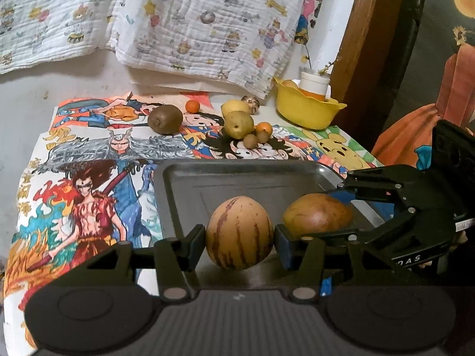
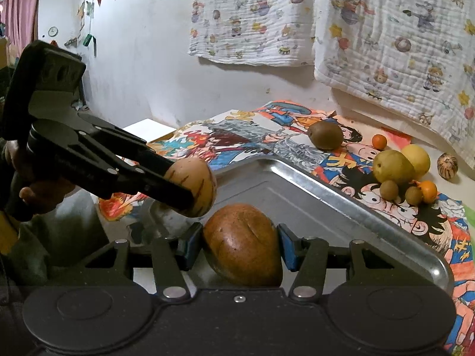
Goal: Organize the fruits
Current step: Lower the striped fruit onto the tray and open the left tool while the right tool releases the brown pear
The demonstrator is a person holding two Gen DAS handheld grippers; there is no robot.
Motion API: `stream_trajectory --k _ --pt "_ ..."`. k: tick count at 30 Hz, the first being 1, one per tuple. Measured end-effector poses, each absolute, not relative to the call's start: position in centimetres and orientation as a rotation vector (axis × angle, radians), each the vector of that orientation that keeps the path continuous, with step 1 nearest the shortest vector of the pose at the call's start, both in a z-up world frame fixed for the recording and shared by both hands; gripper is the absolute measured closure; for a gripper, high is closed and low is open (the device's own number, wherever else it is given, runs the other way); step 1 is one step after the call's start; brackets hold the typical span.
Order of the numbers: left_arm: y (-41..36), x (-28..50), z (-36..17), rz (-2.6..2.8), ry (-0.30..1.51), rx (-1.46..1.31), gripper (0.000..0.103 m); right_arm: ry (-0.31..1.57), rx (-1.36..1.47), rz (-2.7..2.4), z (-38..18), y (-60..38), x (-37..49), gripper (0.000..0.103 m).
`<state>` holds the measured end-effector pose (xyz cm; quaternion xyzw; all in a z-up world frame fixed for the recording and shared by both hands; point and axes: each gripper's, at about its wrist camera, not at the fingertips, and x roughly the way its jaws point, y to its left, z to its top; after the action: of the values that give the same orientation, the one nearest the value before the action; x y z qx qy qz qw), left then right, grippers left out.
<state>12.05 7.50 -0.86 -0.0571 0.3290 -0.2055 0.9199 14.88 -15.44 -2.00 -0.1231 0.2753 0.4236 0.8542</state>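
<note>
My left gripper (image 1: 240,237) is shut on a striped yellow melon (image 1: 239,232) and holds it over the near edge of a metal tray (image 1: 237,178). My right gripper (image 2: 241,244) is shut on a brown-orange fruit (image 2: 243,244), also over the tray (image 2: 341,207). The right gripper and its fruit (image 1: 317,214) show at right in the left wrist view. The left gripper with the melon (image 2: 194,190) shows at left in the right wrist view. Both fruits sit side by side at the tray's near end.
Beyond the tray lie a kiwi (image 1: 165,119), a green pear (image 1: 238,124), a yellow fruit (image 1: 234,107), small oranges (image 1: 192,106), small brown fruits (image 1: 250,140) and a striped nut (image 1: 251,103). A yellow bowl (image 1: 305,112) stands far right. A cartoon cloth (image 1: 89,178) covers the table.
</note>
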Motion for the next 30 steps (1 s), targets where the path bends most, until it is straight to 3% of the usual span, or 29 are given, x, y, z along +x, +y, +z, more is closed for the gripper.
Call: stream_trajectory --k 26,30 --pt "7.2 10.9 -2.1 -0.371 0.684 -0.111 0.047 0.54 -0.222 0.847 -3.5 -16.8 13.1 0.046" --pt "7.5 10.4 -1.5 -0.367 0.656 -0.117 0.042 0.523 -0.203 0.835 -3.0 -17.4 12.7 0.043"
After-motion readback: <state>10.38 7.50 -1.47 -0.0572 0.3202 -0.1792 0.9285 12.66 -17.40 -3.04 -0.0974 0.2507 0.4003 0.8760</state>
